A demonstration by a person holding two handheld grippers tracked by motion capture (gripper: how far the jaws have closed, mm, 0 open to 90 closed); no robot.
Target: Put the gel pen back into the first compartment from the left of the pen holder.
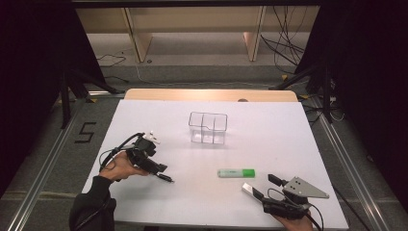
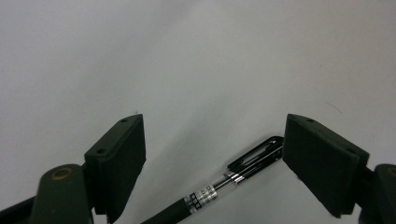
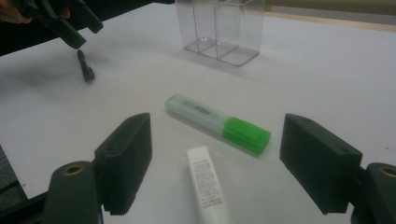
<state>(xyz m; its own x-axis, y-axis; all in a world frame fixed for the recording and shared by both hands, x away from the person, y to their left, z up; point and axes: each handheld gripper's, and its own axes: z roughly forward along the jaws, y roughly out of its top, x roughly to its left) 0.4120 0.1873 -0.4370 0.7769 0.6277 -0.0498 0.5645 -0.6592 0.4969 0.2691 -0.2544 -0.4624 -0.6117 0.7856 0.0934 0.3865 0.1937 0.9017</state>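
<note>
A black pen [image 1: 166, 178] with a metal clip lies on the white table [image 1: 269, 139] at the left. My left gripper [image 1: 161, 171] hovers open just above it, and the pen [image 2: 224, 184] lies between its jaws, near the right one. A green-capped highlighter [image 1: 236, 173] lies right of centre, with a white tube [image 1: 249, 188] just in front of it. My right gripper [image 1: 264, 186] is open, and the tube [image 3: 205, 184] lies on the table between its jaws with the highlighter [image 3: 219, 122] beyond. A clear compartmented organizer [image 1: 207, 128] stands upright mid-table.
The right gripper view shows the organizer [image 3: 219, 28] at the back and the left gripper [image 3: 70, 25] over the pen [image 3: 85, 65] at the far left. Black stands and cables lie on the floor around the table.
</note>
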